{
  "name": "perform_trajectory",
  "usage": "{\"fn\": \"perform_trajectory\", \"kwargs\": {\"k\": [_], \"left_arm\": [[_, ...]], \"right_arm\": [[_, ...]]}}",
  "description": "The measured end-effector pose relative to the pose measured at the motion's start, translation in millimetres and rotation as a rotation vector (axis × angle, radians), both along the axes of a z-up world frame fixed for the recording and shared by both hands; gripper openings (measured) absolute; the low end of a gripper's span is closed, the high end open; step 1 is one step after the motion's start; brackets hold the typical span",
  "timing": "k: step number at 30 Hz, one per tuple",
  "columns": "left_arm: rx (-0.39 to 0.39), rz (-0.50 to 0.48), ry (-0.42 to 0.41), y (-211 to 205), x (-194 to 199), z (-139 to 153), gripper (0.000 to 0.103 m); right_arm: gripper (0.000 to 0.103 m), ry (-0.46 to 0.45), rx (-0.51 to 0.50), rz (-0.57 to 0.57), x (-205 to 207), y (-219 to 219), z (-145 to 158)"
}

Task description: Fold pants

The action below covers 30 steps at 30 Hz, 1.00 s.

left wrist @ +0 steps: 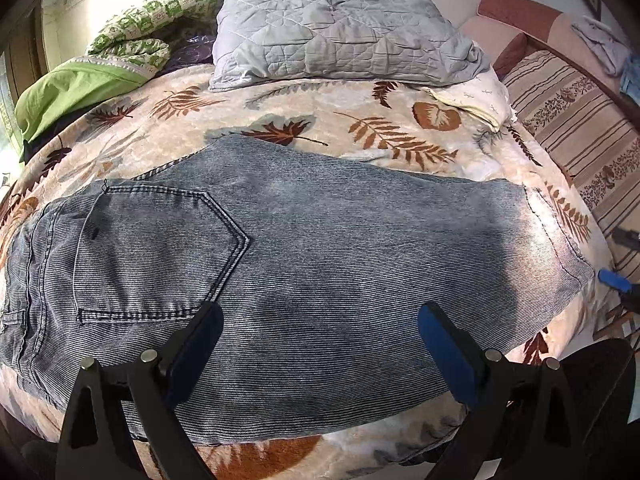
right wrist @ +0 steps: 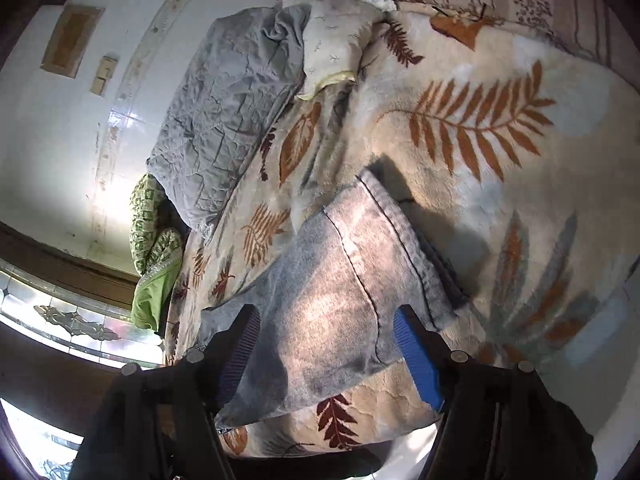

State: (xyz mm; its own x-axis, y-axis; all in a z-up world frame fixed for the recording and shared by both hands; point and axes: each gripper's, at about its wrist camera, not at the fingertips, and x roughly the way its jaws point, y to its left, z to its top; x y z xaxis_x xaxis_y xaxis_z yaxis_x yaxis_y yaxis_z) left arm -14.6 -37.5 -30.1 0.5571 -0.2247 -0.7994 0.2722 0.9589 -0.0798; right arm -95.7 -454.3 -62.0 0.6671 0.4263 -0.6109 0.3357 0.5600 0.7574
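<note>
One pair of pants (left wrist: 304, 248), grey-blue denim, lying flat across the bed (left wrist: 360, 120) on a leaf-print blanket (left wrist: 400, 136), folded lengthwise with one back pocket (left wrist: 160, 248) showing. Two hand-held grippers. Left hand-held gripper (left wrist: 320, 332) hovers just over the near edge of the pants, jaws wide, nothing between the pads; waistband sits ahead-left of it, leg hems ahead-right. Right hand-held gripper (right wrist: 328, 336) is at the hem end, jaws spread wide, denim lying under and between the fingers but the pads stand clear of it, not pinching; in the left view only a blue tip of it shows at the far right. Two stacked hems (right wrist: 400, 240) visible just ahead of the right hand-held gripper. Beyond the pants: one grey quilted pillow (left wrist: 332, 28), one small cream pillow (left wrist: 476, 100) beside it, one green bedcover bundle (left wrist: 100, 68) far ahead-left, one striped cover (left wrist: 572, 128) ahead-right of the left hand-held gripper. White tiled wall (right wrist: 80, 120) behind the bed. Nothing lies on top of the pants; the blanket around them is bare, pillows well apart from the denim.
</note>
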Motion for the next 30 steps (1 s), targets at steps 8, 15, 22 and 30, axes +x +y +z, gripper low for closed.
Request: {"fn": "perform_trajectory", "kwargs": {"k": [8, 15, 22, 30], "left_arm": [[-0.024, 0.018, 0.02, -1.0, -0.6, 2.3, 0.098], [-0.061, 0.03, 0.03, -20.0, 10.4, 10.0, 0.098], [0.0, -0.025, 0.023, -78.9, 27.6, 7.7, 0.098], [0.114, -0.028, 0.125, -98.0, 45.9, -12.4, 0.098]], "right_arm": [[0.072, 0.105, 0.105, -0.114, 2.1, -25.9, -56.1], [0.065, 0.121, 0.084, -0.117, 9.0, -29.3, -62.1], [0.032, 0.165, -0.084, -0.072, 12.0, -24.0, -53.1], [0.024, 0.126, -0.24, -0.025, 15.3, -6.1, -28.1]]}}
